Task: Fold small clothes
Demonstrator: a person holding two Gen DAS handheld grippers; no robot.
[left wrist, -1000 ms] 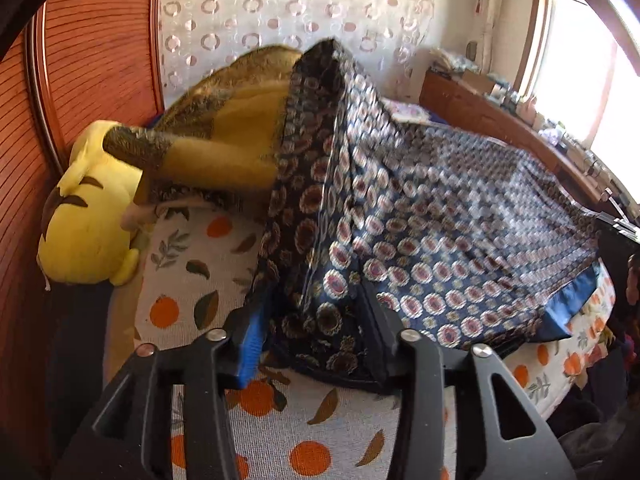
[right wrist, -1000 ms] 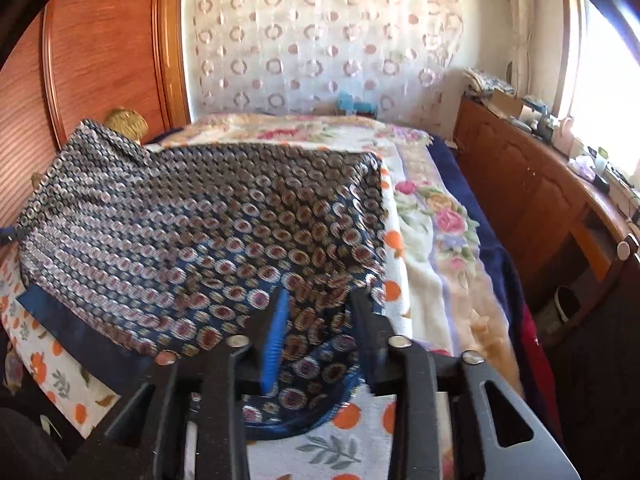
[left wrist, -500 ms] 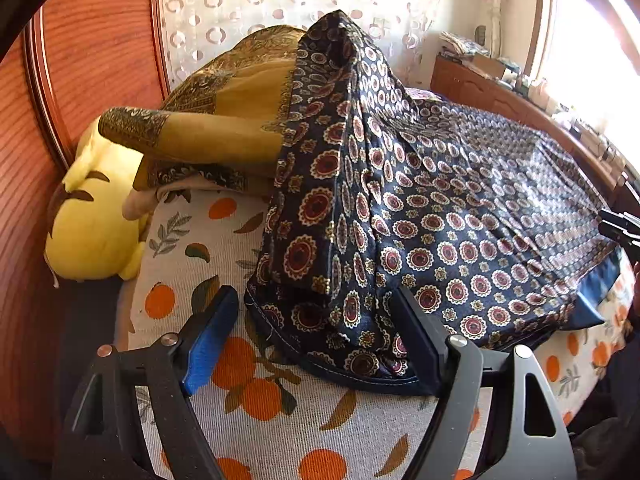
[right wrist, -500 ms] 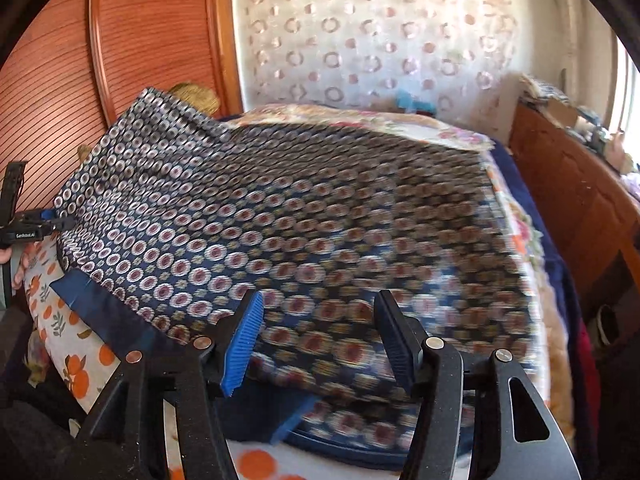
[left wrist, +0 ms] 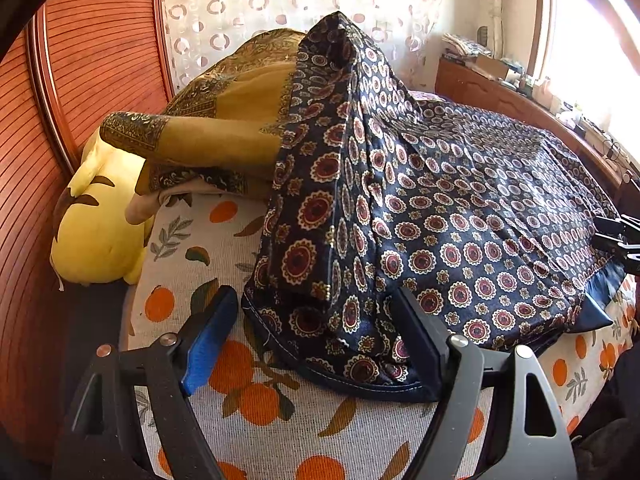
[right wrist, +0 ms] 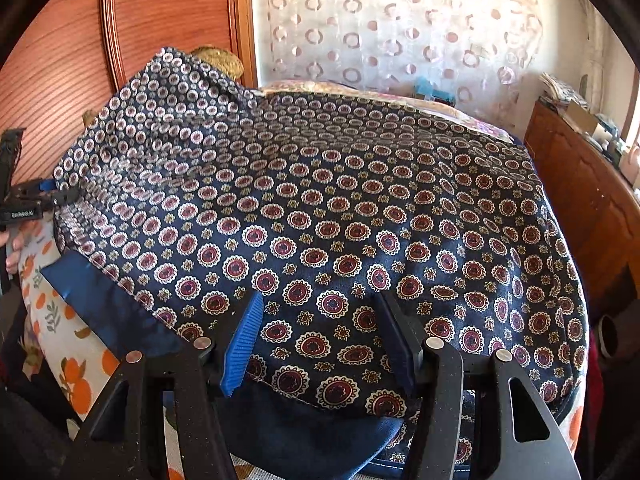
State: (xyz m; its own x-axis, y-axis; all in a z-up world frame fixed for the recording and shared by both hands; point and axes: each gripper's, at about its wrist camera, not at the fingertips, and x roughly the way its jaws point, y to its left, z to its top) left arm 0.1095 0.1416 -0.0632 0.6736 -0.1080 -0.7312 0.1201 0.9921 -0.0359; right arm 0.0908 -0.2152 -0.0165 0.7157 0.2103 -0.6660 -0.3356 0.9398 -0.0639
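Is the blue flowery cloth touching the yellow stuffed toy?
Apart. In the left wrist view, the cloth lies right of the toy, with orange-print bedspread showing between them.

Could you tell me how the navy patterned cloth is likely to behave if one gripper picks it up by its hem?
The navy patterned cloth would probably hang limp, since it already drapes in soft folds over the mustard fabric. Its sheen suggests a slick weave that may slip from open fingers.

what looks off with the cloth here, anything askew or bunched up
The cloth isn't flat: its far left corner is draped up over the yellow pile in a peak, and the near edge is bunched in folds. Both grippers, left and right, are open.
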